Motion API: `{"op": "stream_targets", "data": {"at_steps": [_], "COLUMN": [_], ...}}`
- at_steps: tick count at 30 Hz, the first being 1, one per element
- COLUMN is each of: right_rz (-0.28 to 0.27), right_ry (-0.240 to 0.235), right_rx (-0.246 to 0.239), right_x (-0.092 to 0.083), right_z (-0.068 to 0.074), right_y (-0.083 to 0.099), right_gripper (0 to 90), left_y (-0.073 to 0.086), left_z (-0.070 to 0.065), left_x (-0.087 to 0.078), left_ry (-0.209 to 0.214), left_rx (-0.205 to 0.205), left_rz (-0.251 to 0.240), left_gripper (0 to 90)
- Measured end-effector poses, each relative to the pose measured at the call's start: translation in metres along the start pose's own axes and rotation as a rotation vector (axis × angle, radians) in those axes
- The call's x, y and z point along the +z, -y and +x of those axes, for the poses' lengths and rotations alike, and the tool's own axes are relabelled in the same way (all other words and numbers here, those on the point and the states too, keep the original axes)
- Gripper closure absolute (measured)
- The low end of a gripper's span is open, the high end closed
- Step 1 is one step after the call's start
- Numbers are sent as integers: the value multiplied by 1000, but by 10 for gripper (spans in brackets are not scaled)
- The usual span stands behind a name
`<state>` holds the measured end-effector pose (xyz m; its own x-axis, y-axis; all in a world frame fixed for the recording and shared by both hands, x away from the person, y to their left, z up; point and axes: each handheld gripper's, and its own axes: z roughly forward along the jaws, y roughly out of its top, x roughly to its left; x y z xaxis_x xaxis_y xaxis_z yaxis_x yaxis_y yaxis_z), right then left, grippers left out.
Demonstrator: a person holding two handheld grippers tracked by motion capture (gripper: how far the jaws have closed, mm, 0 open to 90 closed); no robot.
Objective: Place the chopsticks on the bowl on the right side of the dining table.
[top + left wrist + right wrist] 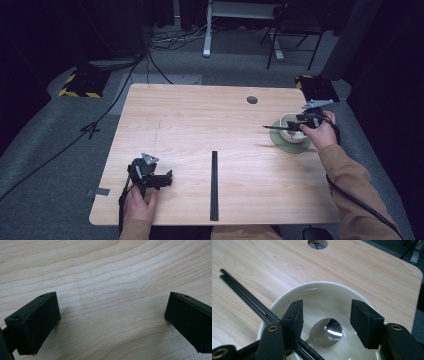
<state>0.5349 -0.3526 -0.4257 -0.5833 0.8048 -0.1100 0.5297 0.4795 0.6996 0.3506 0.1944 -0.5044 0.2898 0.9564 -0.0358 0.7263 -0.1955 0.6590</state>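
A cream bowl (290, 131) stands on a green saucer (287, 146) at the table's right side. Inside it lies a metal spoon (329, 331). Two black chopsticks (244, 293) rest across the bowl's left rim and point out over the table (272, 128). My right gripper (327, 312) hangs open just above the bowl, with the spoon's head showing between its jaws. My right gripper's (296, 123) left jaw is right beside the chopsticks. My left gripper (167, 178) rests at the table's front left, open over bare wood (112, 305).
A long black bar (214, 185) lies lengthwise at the table's front middle, between the two hands. A round cable hole (252, 100) sits near the far edge. Beyond the table there are cables, a desk leg and a chair on the grey floor.
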Motion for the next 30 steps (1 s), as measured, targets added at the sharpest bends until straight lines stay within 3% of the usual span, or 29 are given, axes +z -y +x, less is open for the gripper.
{"op": "stream_targets", "data": {"at_steps": [4,7,11,16,25,30], "right_rz": [-46,-92,-82,-69,-44,-48], "right_ry": [25,55,72,63,61,64], "right_rx": [-8,12,14,-7,-62,-39], "right_x": [-12,-34,-50,-53,-42,-37], "right_z": [1,-7,-13,-9,5,5], "right_y": [2,8,19,29,35,33], "right_gripper": [451,451,435,423,418,424], "left_y": [0,0,0,0,0,0], "left_z": [0,0,0,0,0,0], "left_x": [0,0,0,0,0,0], "left_ry": [-2,0,-3,-2,-1,-1], "left_rx": [0,2,2,2,0,-1], "left_rz": [-2,1,-2,-1,-1,-2], "left_gripper": [2,2,2,2,2,2]}}
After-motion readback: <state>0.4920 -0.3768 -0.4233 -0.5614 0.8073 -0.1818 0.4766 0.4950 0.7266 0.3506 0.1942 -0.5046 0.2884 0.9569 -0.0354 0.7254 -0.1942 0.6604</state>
